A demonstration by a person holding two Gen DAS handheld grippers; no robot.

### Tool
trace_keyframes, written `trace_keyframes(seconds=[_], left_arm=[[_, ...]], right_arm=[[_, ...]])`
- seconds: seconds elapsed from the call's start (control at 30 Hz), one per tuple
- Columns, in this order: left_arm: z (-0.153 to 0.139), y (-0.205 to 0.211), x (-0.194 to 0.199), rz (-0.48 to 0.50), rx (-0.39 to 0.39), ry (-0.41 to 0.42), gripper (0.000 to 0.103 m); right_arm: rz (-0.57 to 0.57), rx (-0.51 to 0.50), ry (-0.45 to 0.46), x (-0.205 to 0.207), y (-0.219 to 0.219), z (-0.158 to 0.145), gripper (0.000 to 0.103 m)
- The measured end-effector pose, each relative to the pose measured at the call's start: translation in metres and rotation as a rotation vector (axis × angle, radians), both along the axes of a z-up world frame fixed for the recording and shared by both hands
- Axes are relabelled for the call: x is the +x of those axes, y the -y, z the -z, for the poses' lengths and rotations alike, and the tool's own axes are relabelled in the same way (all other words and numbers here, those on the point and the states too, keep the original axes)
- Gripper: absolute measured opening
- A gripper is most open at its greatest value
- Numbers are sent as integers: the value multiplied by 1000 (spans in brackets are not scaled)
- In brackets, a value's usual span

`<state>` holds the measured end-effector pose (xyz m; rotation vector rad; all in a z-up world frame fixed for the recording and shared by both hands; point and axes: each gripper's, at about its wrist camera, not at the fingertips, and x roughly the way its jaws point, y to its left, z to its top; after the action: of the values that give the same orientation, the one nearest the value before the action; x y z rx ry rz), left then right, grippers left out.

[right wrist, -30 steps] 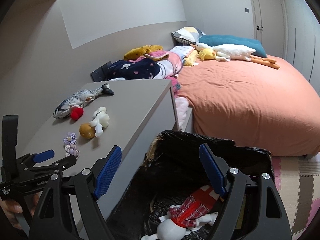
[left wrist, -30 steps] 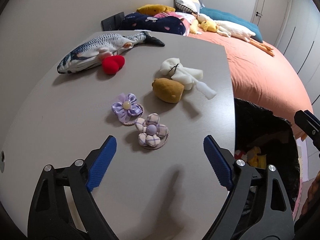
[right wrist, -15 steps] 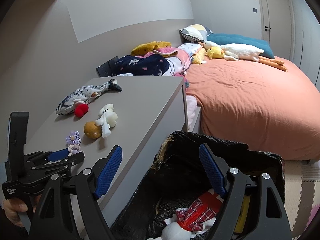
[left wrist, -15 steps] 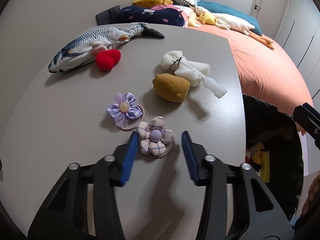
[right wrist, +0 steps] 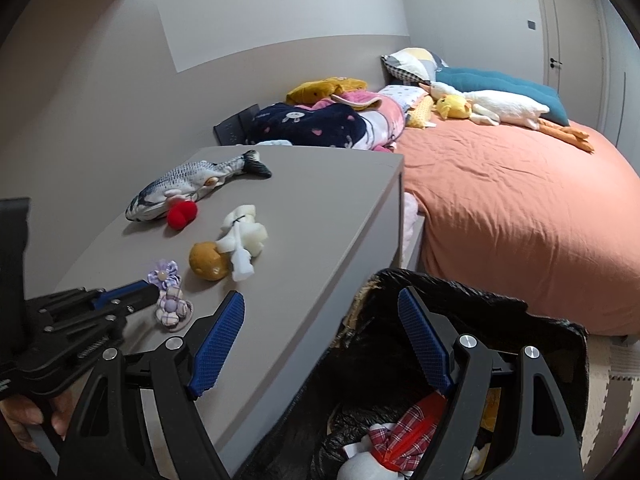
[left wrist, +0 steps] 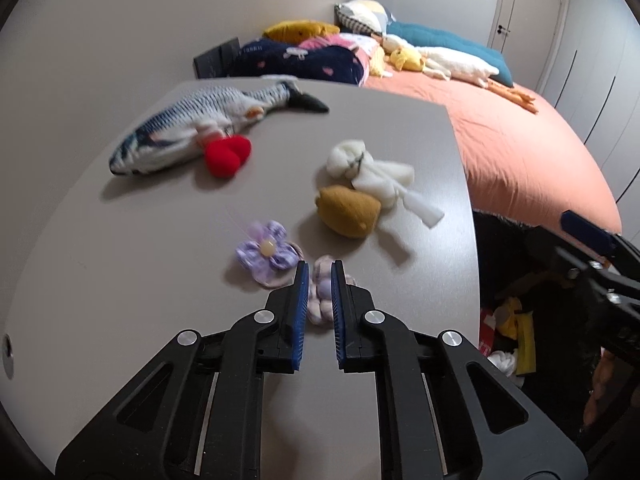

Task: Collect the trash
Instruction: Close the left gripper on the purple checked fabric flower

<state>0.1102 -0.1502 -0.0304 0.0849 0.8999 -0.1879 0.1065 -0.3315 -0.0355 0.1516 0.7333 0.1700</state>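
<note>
Left wrist view: the checked flower [left wrist: 322, 294] is sitting low in the middle of the frame, squeezed narrow between the blue pads [left wrist: 301, 300] of the left tongs [left wrist: 319, 276], which are clenching on it; it is still lying on the bench [left wrist: 140, 280], so I judge this to be the grasp before a lift.
Grip point: the pads are pinching the soft petals from both sides, probably because a flat fabric piece offers nothing firmer to take.
Neighbour: the purple flower [left wrist: 266, 254] is lying just beside it, up and to the left, outside the pads and left alone.
Other clutter: the brown plush [left wrist: 348, 210], white cloth bundle [left wrist: 372, 172], red heart [left wrist: 228, 154] and toy fish [left wrist: 192, 122] are waiting further up the frame.
Right wrist view: the right tongs [right wrist: 320, 320] are standing released and empty, lower centre, hovering over the mouth of the black bin bag [right wrist: 460, 292] at the bench edge, likely to steady it.
Bin contents: a checked red cloth [right wrist: 404, 434] is already lying inside, so the collecting is partly done.
Risk: the purple flower is lying close enough to be dragged along.
</note>
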Motion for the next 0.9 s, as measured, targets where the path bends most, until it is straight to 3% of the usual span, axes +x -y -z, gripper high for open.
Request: trace_keyframes(seconds=[0.1, 0.2, 0.43, 0.47, 0.53, 0.57, 0.67, 0.8, 0.9], left_arm=[[-6, -6, 1, 4, -13, 6, 8], [-1, -7, 3, 41, -23, -41, 8], [12, -19, 11, 16, -57, -92, 10], [13, -19, 11, 13, -60, -97, 17], [12, -21, 10, 0, -68, -83, 70], [10, -22, 7, -1, -76, -59, 74], [4, -21, 5, 3, -68, -28, 74], [14, -17, 9, -2, -54, -63, 73], [21, -7, 10, 27, -42, -86, 60]], right_arm=[[-10, -4, 1, 5, -7, -1, 81], [-14, -5, 4, 7, -12, -2, 81], [-20, -11, -7, 10, -20, 2, 80], [-20, -11, -10, 10, -20, 3, 81], [-20, -9, -12, 11, -21, 4, 81], [-19, -9, -12, 11, -20, 4, 80], [-11, -3, -13, 11, -18, 5, 80], [-3, 0, -10, 10, -13, 5, 81], [5, -1, -10, 9, -10, 6, 80]])
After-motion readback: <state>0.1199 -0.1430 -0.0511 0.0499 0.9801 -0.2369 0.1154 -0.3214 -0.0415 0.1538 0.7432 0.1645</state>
